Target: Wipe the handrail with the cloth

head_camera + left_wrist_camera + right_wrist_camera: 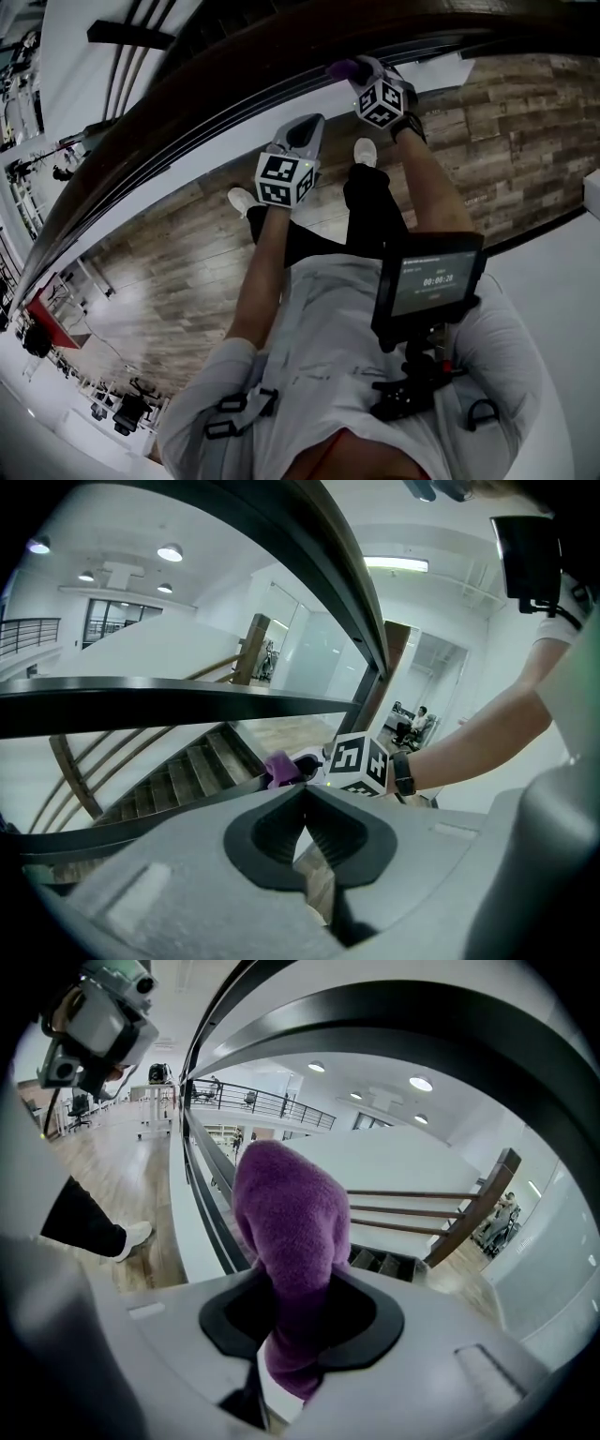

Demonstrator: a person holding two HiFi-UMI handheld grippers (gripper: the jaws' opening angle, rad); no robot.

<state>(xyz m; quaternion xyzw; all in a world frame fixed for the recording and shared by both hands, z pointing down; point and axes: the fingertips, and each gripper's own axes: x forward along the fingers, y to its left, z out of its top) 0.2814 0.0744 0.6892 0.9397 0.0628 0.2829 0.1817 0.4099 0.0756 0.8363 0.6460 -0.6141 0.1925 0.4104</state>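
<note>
At the far left of the head view, the dark handrail is seen sweeping up from the lower left corner and across the top of the picture, with a wooden floor spread below it. Next along, the left hand-held gripper is held up near the rail. In its own view its jaws are seen pressed together with nothing between them, and the rail is seen running across in front of it, above a flight of stairs. Further right, the right hand-held gripper is raised to the rail, and its jaws are clamped on a purple cloth. In the right gripper view the cloth is seen standing up out of the closed jaws as a bunched wad, with its lower end hanging beneath them. The wad is placed at the rail's edge and seems to be touching it, though the contact is not clearly shown.
</note>
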